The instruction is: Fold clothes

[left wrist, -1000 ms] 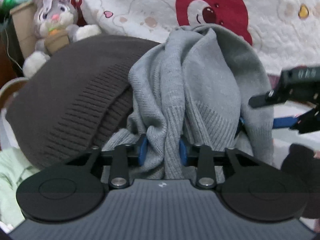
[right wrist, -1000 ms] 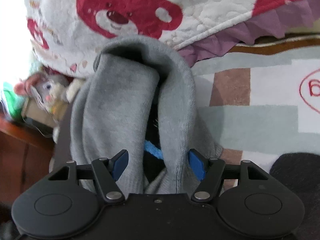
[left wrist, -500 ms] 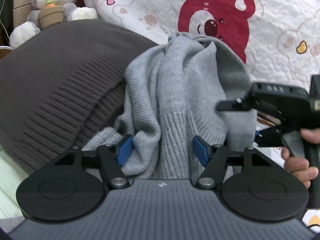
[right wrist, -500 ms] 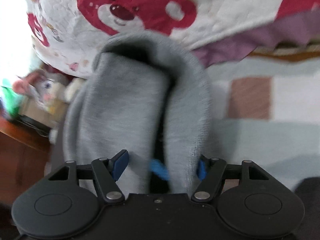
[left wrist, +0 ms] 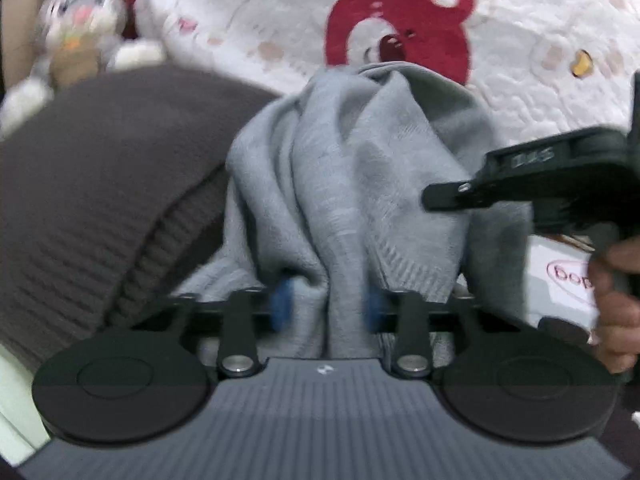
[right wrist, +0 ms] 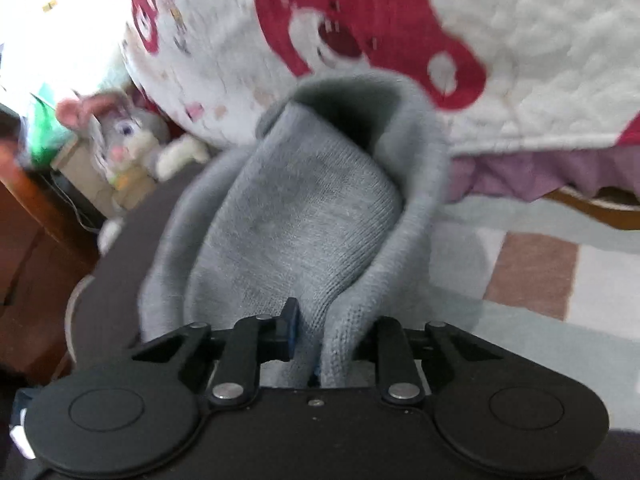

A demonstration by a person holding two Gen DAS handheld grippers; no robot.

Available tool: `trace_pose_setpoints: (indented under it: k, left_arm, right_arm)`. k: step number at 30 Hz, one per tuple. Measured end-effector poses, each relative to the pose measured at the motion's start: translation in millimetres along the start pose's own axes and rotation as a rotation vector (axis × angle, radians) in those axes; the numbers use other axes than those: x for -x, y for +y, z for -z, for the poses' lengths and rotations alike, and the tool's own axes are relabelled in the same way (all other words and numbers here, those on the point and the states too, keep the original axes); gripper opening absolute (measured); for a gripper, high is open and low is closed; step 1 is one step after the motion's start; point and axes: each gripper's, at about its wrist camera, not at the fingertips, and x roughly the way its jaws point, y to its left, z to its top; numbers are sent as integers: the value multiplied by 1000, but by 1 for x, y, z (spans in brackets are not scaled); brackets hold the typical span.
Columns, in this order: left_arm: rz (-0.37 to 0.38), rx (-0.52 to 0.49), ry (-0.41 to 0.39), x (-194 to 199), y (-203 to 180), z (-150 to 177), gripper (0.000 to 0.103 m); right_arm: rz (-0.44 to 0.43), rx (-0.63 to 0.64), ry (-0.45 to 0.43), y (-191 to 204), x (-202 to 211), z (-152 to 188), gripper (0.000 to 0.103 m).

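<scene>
left gripper (left wrist: 325, 306) clamped on a bunched fold of the grey sweater (left wrist: 352, 184) | right gripper (right wrist: 326, 330) pinching its edge, seemingly (blurred) | sweater hangs between both, above the brown sweater (left wrist: 100, 184) | risk: thin right-side bite slips, sweater drops crooked

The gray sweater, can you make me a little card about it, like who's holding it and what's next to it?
item: gray sweater, knit, bunched up and lifted
left gripper: shut on a sweater fold
right gripper: shut on another fold
beside it: dark brown knit garment, to its left
behind it: white quilt with red bear
also there: plush bunny
folding: not yet done
</scene>
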Motion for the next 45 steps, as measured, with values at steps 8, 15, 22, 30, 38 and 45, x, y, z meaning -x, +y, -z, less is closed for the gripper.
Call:
trace_pose_setpoints:
  k: [8,15,22,30,38,45]
  left_arm:
    - [280,-53,-114,72,-26,-3,21]
    - [652,-34,-147,131,-75,-7,4]
    - [744,-144,-92,173,-137,-2,6]
    - [266,-234,83,152,-100,20,94]
    - [274,78,402,118,-46,26,94]
    - [188,21,523,98,-73,54,94]
  right_arm:
    - [-23,43,-186,25,105,17,17]
    - [16,47,-257,30,202,42,15]
    - [87,68,-281,41,293,67,14]
    - [258,39,-308,4,346,92,14]
    - [405,-44,-275,-58,337,107,15]
    - [391,-28,-270,-68,330,111,15]
